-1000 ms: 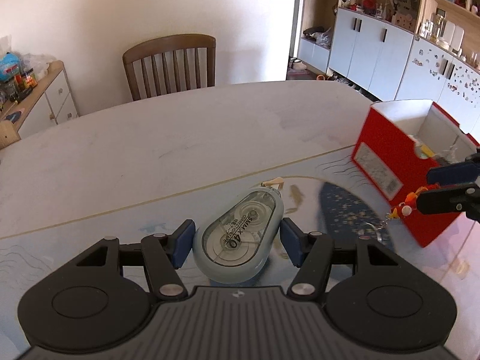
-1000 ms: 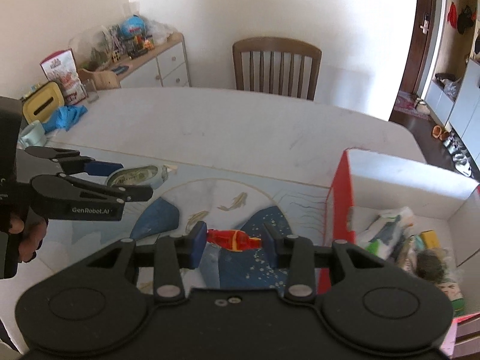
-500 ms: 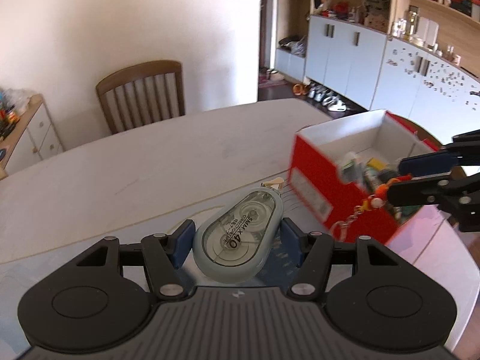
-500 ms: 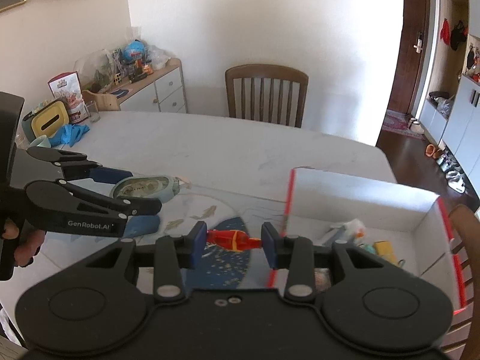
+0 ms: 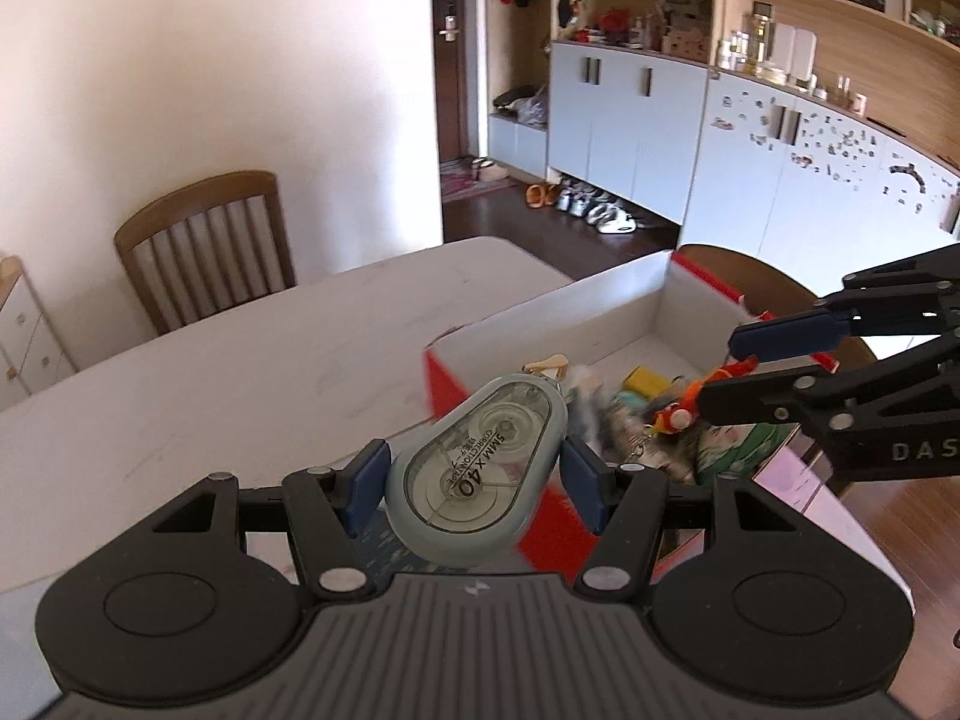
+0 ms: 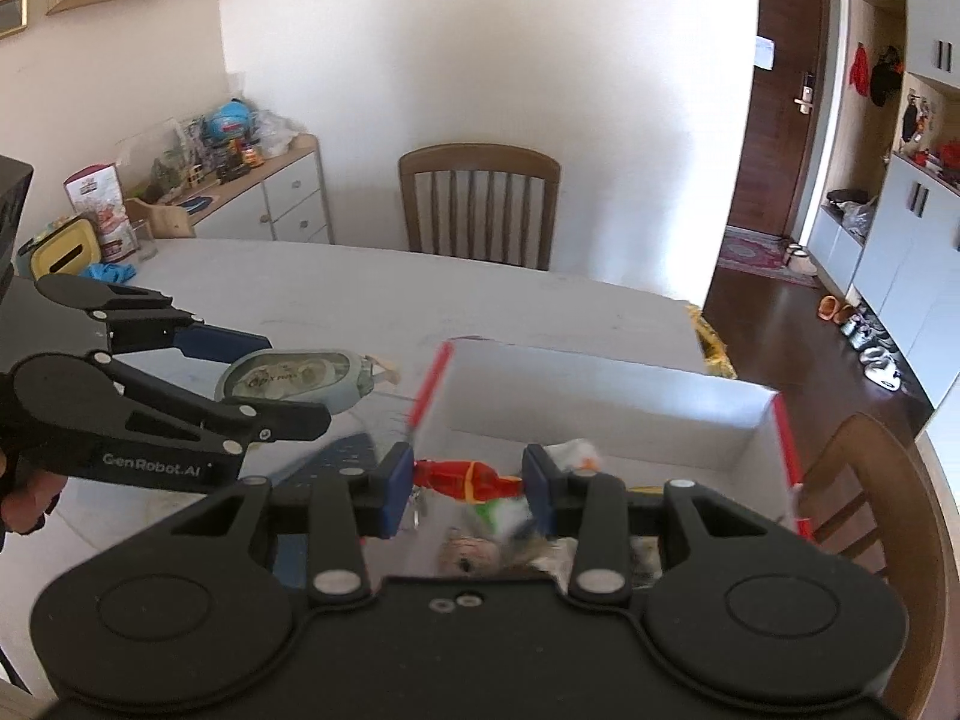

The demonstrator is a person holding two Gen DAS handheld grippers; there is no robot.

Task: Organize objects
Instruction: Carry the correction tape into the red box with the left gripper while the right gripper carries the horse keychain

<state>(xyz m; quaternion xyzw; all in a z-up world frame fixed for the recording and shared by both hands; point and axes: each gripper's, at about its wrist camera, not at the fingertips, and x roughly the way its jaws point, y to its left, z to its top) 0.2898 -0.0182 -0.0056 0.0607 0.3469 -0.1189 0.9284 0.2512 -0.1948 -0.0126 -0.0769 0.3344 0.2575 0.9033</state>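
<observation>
My left gripper (image 5: 474,483) is shut on a pale grey-blue correction tape dispenser (image 5: 477,474) and holds it in the air at the near edge of the red box (image 5: 606,300). It also shows in the right wrist view (image 6: 288,375). My right gripper (image 6: 468,483) is shut on a red and orange keychain toy (image 6: 468,480) and holds it over the open box (image 6: 600,396). The toy also shows in the left wrist view (image 5: 690,402). Several small items lie inside the box.
The white table (image 5: 240,372) has a blue patterned mat (image 6: 342,456) beside the box. A wooden chair (image 6: 480,204) stands at the far side, another (image 6: 870,480) at the right. A yellow holder (image 6: 60,249) and blue cloth (image 6: 108,270) lie far left.
Both grippers have risen and moved toward the red box with their objects. The keychain toy now hangs over the box's inside, and the correction tape is at its near edge.
</observation>
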